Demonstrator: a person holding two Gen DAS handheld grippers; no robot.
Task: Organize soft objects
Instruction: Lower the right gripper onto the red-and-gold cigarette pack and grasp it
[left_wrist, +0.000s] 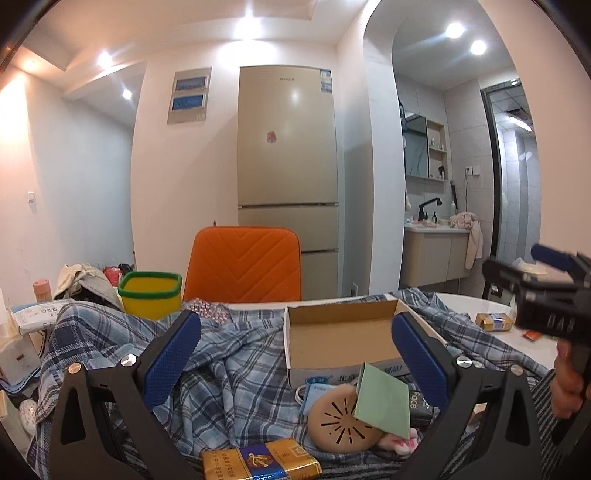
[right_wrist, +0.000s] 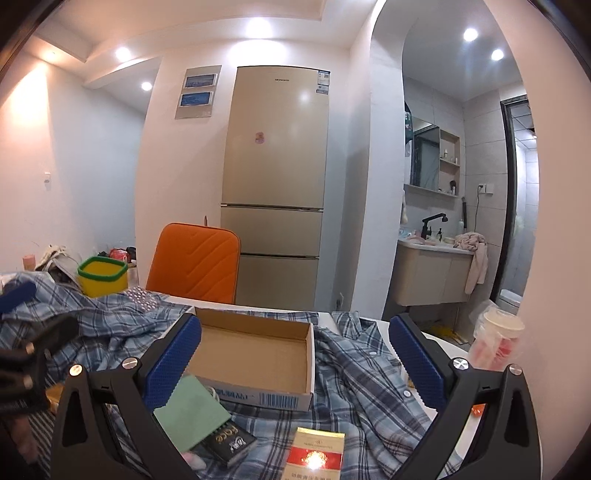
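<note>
A blue plaid shirt (left_wrist: 229, 369) lies crumpled over the table, and it also spreads under my right gripper as the plaid shirt (right_wrist: 354, 373). An open, empty cardboard box (left_wrist: 340, 336) rests on it; in the right wrist view the box (right_wrist: 255, 354) sits just ahead. My left gripper (left_wrist: 295, 354) hovers open above the shirt and box, holding nothing. My right gripper (right_wrist: 295, 354) is open too, over the box's right side. The right gripper's black body (left_wrist: 546, 295) shows at the right edge, held by a hand (left_wrist: 565, 384).
On the shirt lie a green cloth (left_wrist: 384, 398), a tan round pad (left_wrist: 340, 421), a gold-blue carton (left_wrist: 258, 461), a red pack (right_wrist: 314, 458) and a black notebook (right_wrist: 225, 443). Behind stand a yellow bin (left_wrist: 151, 291), an orange chair (left_wrist: 243, 266) and a plastic cup (right_wrist: 498, 339).
</note>
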